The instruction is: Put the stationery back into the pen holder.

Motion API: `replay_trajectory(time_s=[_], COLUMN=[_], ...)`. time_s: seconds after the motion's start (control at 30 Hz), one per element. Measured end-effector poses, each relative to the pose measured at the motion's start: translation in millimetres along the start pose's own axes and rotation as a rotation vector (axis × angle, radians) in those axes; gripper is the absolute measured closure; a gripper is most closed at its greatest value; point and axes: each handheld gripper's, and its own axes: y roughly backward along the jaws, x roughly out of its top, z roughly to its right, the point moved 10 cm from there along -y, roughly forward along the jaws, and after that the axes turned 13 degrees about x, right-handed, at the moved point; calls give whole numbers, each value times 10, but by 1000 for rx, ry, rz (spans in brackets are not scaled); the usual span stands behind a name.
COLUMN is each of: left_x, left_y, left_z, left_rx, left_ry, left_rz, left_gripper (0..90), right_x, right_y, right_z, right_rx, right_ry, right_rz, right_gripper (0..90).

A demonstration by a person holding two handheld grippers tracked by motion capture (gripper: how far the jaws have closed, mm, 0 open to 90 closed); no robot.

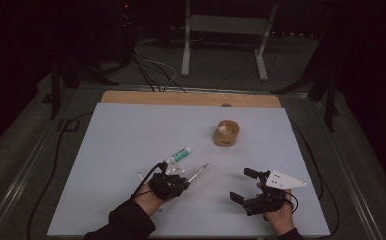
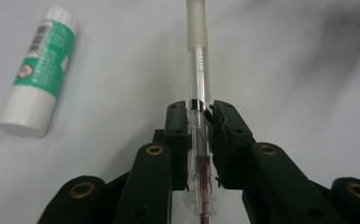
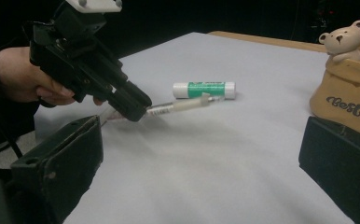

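My left gripper is shut on a clear pen with a frosted cap; the pen sticks out ahead of the jaws, just above the table. Seen from the right gripper view, the left gripper holds the pen slanting low over the white sheet. A green-and-white glue stick lies on the sheet just beyond the pen. My right gripper stands open near the front right, nothing between its jaws.
A tan pot with a small bear figure stands at the middle right of the white sheet. A wooden table edge runs along the back. Cables and a metal stand lie on the floor beyond.
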Motion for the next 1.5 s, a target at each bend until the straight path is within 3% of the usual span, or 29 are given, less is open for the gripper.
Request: replay_trajectory(time_s=[0.47, 0.6, 0.77, 1.03, 1.27, 1.5], left_x=[77, 113, 110, 102, 78, 85], left_y=[119, 167, 181, 209, 266, 309], left_z=[-38, -44, -12, -64, -115, -118], left_rx=[-10, -39, -65, -58, -51, -40], left_ry=[22, 41, 49, 78, 92, 98], left_rz=[103, 153, 180, 224, 262, 296], left_gripper=[783, 783, 782, 782, 782, 781], right_x=[-23, -30, -10, 8, 150, 380], right_y=[-64, -80, -86, -82, -12, -36], right_z=[-18, -26, -33, -19, 31, -51], right_rx=[8, 8, 9, -16, -63, -49], right_ry=[-9, -6, -12, -19, -55, 7], right_rz=[-12, -16, -5, -4, 52, 84], right_gripper=[0, 0, 0, 0, 0, 0])
